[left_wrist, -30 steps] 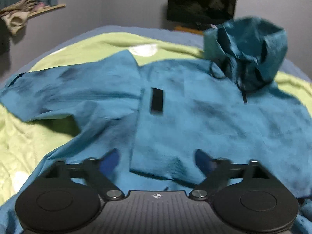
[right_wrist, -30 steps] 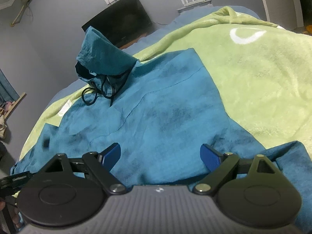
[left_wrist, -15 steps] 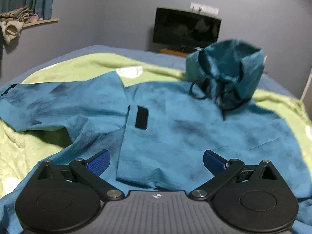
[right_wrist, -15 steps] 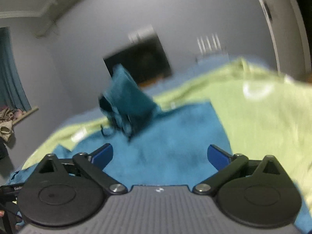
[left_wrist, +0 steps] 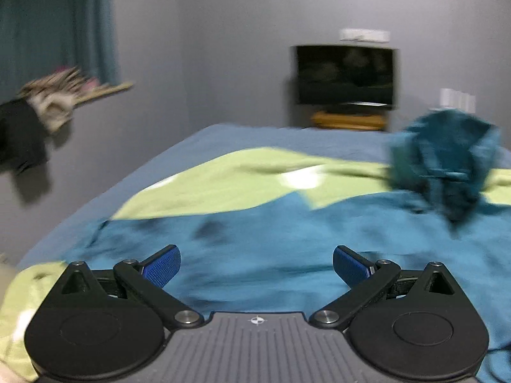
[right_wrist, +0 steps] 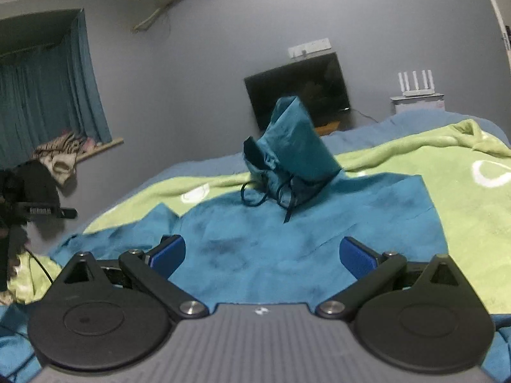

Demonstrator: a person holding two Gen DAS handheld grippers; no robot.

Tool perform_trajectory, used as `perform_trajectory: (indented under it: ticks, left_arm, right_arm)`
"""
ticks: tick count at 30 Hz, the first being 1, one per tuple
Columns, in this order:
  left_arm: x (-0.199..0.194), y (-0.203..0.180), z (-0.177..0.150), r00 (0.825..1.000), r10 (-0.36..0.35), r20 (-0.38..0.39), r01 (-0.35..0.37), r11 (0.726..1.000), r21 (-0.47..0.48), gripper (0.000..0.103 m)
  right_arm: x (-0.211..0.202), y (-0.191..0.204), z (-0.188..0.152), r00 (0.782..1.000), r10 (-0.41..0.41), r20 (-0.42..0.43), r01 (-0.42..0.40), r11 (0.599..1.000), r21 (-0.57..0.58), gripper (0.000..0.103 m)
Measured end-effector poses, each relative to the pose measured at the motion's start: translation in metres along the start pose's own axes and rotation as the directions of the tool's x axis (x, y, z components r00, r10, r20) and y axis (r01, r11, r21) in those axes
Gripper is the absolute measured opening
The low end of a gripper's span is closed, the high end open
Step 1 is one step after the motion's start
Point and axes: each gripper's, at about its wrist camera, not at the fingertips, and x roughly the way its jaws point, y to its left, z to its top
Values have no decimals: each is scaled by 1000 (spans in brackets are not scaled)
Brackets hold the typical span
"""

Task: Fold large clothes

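A large teal hooded jacket (left_wrist: pixel 287 233) lies spread flat on a green blanket (left_wrist: pixel 223 185) on the bed; it also shows in the right wrist view (right_wrist: pixel 287 239). Its hood (right_wrist: pixel 290 146) stands upright at the far end, with dark drawstrings (right_wrist: pixel 281 198) hanging from it; in the left wrist view the hood (left_wrist: pixel 447 162) is blurred at the right. My left gripper (left_wrist: pixel 255 265) is open and empty, low over the jacket's near part. My right gripper (right_wrist: pixel 262 255) is open and empty, also low over the jacket.
A dark TV (right_wrist: pixel 297 92) stands against the grey wall beyond the bed. Teal curtains (right_wrist: pixel 41 95) and a sill with piled clothes (right_wrist: pixel 60 153) are at the left. A white router (right_wrist: pixel 415 86) sits at the right. The other gripper's dark body (right_wrist: pixel 19 198) shows at far left.
Both grippers have tilted up and pulled lower, so more wall and less jacket shows. The left view has swung left. Both stay open and empty.
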Motion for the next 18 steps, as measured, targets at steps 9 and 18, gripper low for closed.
perform_trajectory:
  ticks: [9, 18]
  left_arm:
    - [93, 127, -57, 961, 45, -273, -143, 926, -350, 94]
    - [132, 140, -90, 946, -200, -253, 13, 807, -591, 62]
  right_arm:
    - [41, 0, -26, 985, -81, -156, 82, 997, 1, 103]
    - [52, -1, -31, 972, -121, -202, 125, 992, 4, 103]
